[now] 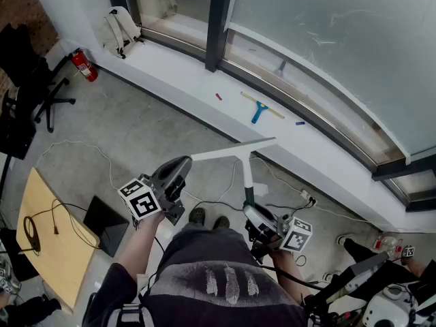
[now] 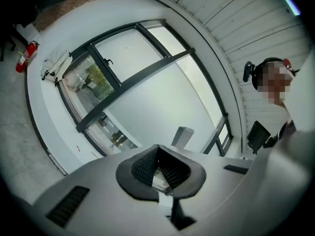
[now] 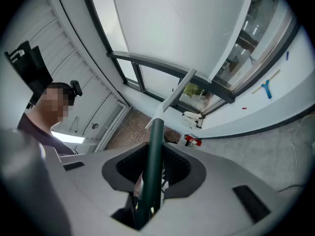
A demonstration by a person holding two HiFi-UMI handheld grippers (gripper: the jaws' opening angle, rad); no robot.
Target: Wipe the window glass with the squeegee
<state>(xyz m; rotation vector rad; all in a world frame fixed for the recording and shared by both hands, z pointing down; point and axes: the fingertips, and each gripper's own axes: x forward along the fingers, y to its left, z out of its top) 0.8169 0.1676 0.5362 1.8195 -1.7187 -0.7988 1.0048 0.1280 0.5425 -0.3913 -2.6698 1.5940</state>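
Left tongs (image 1: pixel 182 163): lower middle of the head view, clenched on nothing; apparently held idle so the other arm works alone.
Squeegee (image 1: pixel 244 165): centre frame, blade up and aimed at the glass, well short of it.
Right tongs (image 1: pixel 252 211): clamped low on the dark green handle, probably for reach.
Window glass (image 1: pixel 340 39): upper right.
Around: table (image 1: pixel 54 251) lower left, fire extinguisher (image 1: pixel 84 65) upper left, blue squeegee (image 1: pixel 260 109) lying on the sill (image 1: pixel 197 80).
In the way: the deep sill; a floor cable (image 1: pixel 71 142) lies left.
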